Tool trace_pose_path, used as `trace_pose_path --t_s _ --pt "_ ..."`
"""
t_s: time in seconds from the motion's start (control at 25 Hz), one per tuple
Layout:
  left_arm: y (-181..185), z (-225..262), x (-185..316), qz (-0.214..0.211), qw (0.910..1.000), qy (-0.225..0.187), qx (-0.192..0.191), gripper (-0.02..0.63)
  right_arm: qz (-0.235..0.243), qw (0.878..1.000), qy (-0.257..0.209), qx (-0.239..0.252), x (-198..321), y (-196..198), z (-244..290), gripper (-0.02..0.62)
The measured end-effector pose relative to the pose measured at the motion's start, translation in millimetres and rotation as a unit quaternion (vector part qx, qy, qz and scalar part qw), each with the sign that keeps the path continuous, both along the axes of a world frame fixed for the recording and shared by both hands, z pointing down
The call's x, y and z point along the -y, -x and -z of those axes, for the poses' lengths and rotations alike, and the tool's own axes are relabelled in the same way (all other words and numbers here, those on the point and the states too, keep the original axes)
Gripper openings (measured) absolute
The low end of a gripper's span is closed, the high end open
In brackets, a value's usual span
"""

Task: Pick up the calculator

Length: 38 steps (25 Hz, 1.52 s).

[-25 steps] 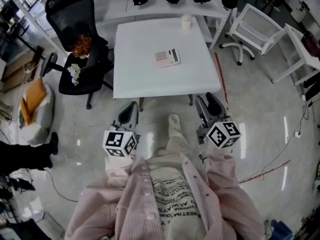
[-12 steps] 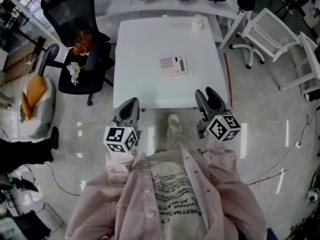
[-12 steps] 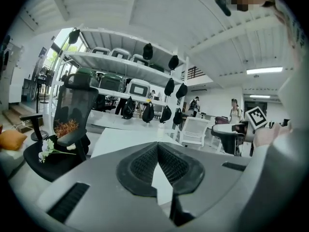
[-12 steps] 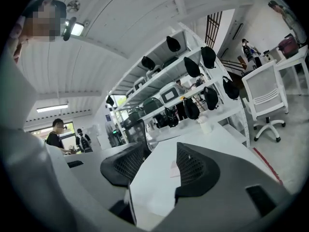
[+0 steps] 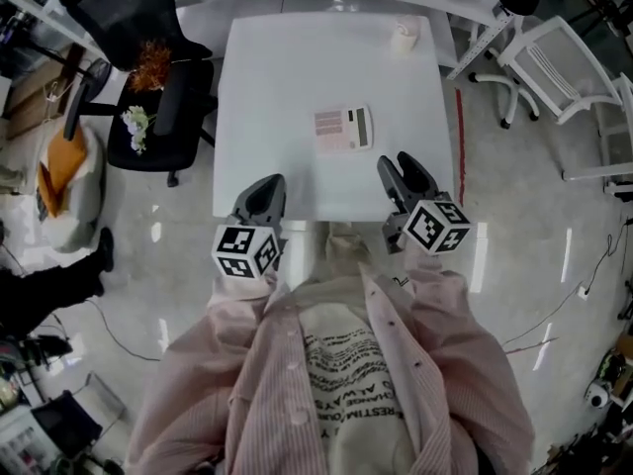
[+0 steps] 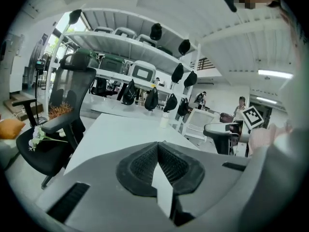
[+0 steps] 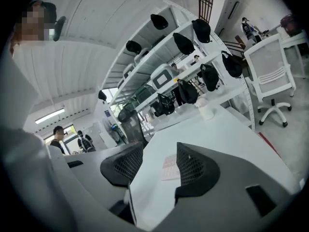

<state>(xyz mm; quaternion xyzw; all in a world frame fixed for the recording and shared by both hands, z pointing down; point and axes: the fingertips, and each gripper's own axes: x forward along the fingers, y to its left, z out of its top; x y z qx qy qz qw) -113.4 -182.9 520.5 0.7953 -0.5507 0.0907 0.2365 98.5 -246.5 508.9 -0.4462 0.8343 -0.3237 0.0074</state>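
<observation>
A pink and white calculator [image 5: 343, 129] lies flat near the middle of the white table [image 5: 267, 77]. In the right gripper view the calculator [image 7: 169, 167] shows between the jaws, some way ahead. My right gripper [image 5: 394, 171] is open with nothing in it, at the table's near edge, just right of the calculator and short of it. My left gripper [image 5: 265, 192] is shut and empty, at the near edge to the calculator's left. In the left gripper view its pads [image 6: 145, 166] press together over the bare tabletop.
A white cup [image 5: 404, 37] stands at the table's far right corner. A black office chair [image 5: 148, 57] with flowers on it stands left of the table, a white chair [image 5: 564, 62] to the right. Shelves with black helmets [image 7: 186, 43] run behind the table.
I have stepped toward the table. Both grippers moved forward from over the floor to the table's near edge, and the calculator is now closer to them.
</observation>
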Motion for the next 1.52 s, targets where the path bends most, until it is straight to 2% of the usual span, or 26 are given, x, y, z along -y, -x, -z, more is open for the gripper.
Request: trace_pose_path --t_s 0.28,0.56,0.96,1.52 --pt "-8.8 -36.7 43.2 0.011 0.9989 0.045 -0.002 0.002 0.001 0.998 0.066 0.012 48.3 -2.0 -51.5 0.189" --pt "-10.3 -69.2 68.6 0.026 0.9961 0.084 -0.008 0.002 0.022 0.993 0.118 0.005 77.5 7.8 -93.4 0.189" --pt "-1.5 -104.6 81.2 0.046 0.9894 0.137 -0.016 0.002 0.056 0.98 0.191 -0.006 88.1 27.4 -144.1 0.189" --pt "-8.5 -137.5 87.8 0.025 0.9816 0.187 -0.028 0.002 0.103 0.961 0.256 -0.004 89.3 51.4 -173.5 0.187"
